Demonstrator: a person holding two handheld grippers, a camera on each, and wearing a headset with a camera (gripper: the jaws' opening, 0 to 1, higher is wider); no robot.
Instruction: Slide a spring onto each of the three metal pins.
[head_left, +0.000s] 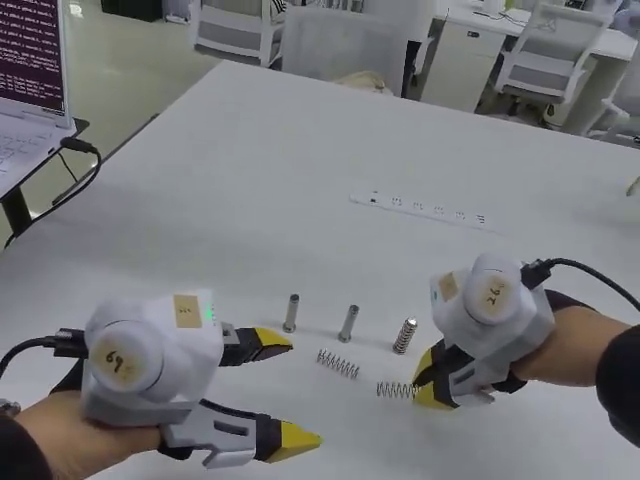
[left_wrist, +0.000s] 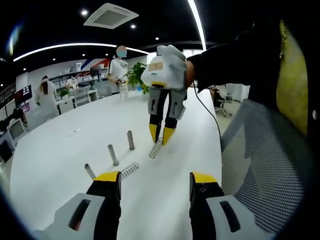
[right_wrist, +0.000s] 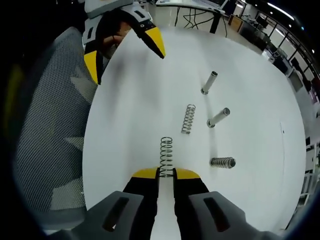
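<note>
At the far left a laptop (head_left: 28, 70) stands open on a side stand next to the white table (head_left: 300, 150). The person's left forearm lies low over the table's near-left corner. The left gripper (head_left: 285, 390) is held level and points right toward the middle of the table. It is rolled so that one yellow-tipped jaw sits farther out and the other nearer the body. Its jaws are spread wide with nothing between them, and a cable trails off behind it. Just past the farther tip stands the left pin (head_left: 291, 312), upright and bare. The middle pin (head_left: 348, 323) is next in the row, also bare. In front of those two, nearer the person, the loose spring (head_left: 338, 364) lies flat on the table. The right pin (head_left: 404, 336) ends the row and wears the third spring (left_wrist: 130, 140) around its shaft. Beyond the pins a power strip (head_left: 420, 208) lies flat on the table. The right forearm reaches in from the right edge with the wrist raised. The right gripper (head_left: 428, 385) is tipped down toward the tabletop, just in front of the right pin. Its jaws are nearly together and pinch one end of the held spring (head_left: 395, 389). That spring sticks out leftward toward the loose spring, and I cannot tell whether its free end touches the table. Office chairs (head_left: 545, 50) stand at the desks behind.
</note>
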